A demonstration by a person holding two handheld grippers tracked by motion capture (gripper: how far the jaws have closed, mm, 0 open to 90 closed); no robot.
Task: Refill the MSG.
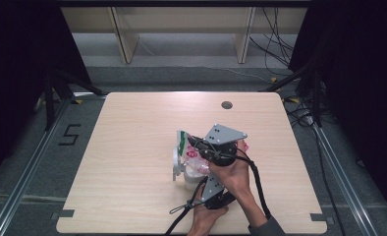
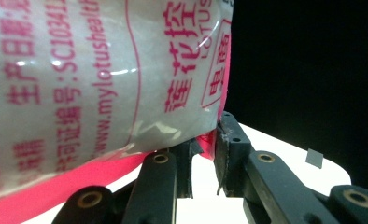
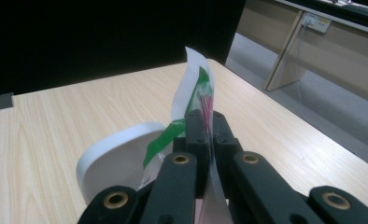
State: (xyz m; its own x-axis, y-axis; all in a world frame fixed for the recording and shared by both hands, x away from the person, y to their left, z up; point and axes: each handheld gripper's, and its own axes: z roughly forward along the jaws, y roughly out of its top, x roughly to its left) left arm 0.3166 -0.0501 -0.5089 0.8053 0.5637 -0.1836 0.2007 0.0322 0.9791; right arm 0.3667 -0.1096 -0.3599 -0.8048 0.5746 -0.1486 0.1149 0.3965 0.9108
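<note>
- Tabletop (image 1: 132,147): pale wood, bearing all items near its front middle.
- Plastic bag (image 1: 189,152): clear film with pink print and a green-and-white edge, held up over the white cup between both claws.
- White cup (image 1: 191,174): stands beneath the bag (its flat lid tilted up at the side).
- Right claw (image 3: 209,135): jaws together, clamped on the bag's thin edge.
- Left claw (image 2: 205,154): jaws pinching the bag's pink corner.
</note>
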